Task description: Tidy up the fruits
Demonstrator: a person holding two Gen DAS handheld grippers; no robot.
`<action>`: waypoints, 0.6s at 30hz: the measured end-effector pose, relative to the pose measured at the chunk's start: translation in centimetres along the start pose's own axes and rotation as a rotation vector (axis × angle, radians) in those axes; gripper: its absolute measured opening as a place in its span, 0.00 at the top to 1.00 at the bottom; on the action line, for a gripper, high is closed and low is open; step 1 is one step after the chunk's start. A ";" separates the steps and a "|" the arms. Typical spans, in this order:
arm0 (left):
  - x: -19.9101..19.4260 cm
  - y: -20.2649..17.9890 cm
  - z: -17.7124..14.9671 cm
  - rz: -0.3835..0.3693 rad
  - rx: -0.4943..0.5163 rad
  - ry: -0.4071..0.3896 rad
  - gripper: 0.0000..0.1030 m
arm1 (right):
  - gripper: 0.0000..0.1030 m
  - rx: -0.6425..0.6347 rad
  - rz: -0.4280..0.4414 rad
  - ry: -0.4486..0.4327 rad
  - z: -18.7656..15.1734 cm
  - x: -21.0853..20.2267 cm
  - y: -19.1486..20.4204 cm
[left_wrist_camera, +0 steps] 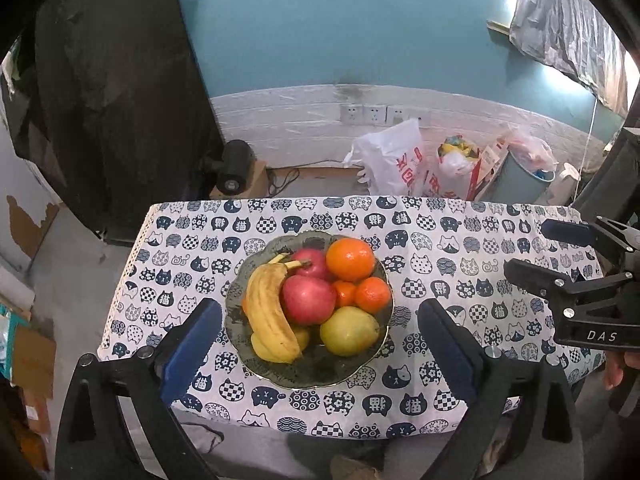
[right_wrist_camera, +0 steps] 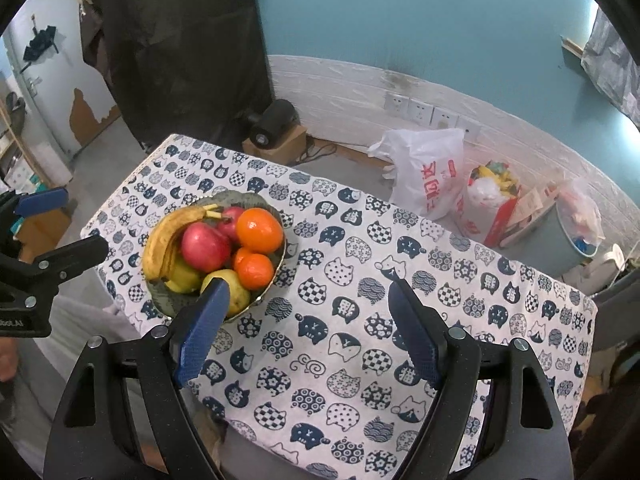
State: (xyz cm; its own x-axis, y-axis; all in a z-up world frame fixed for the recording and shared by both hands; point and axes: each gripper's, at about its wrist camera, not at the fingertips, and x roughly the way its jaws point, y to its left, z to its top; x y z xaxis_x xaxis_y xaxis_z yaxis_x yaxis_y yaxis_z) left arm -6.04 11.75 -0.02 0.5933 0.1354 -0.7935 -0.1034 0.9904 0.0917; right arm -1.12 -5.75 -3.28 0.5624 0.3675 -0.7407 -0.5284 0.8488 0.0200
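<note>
We hold both tongs spread and empty above the table (left_wrist_camera: 460, 240), which wears a cat-print cloth. Our left tongs (left_wrist_camera: 320, 332) gape on either side of the glass bowl (left_wrist_camera: 236, 300) without touching it; our right tongs (right_wrist_camera: 308, 316) hang just beside it, over bare cloth. The bowl holds the fruits: a banana (left_wrist_camera: 268, 312), two red apples (left_wrist_camera: 308, 300), oranges (left_wrist_camera: 350, 260) and a green pear (left_wrist_camera: 348, 330).

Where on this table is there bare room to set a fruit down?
The tablecloth is bare right of the bowl, out to the table's far right edge, and in the strip between bowl and back edge. It is crowded only inside the bowl, where the banana, apples and oranges are piled.
</note>
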 end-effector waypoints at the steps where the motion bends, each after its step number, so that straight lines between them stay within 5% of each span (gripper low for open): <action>1: 0.0 -0.2 0.0 0.003 0.005 0.000 0.04 | 0.22 0.000 -0.001 0.000 0.0 0.0 0.0; 18: 0.3 -0.6 0.1 0.017 0.023 0.005 0.03 | 0.22 0.001 -0.006 0.000 0.0 -0.2 -0.6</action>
State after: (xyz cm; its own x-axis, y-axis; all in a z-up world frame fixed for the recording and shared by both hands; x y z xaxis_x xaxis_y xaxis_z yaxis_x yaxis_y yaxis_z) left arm -5.72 11.18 -0.20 0.5874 0.1524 -0.7948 -0.0956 0.9883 0.1189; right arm -0.93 -6.29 -3.16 0.5655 0.3622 -0.7410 -0.5244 0.8513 0.0158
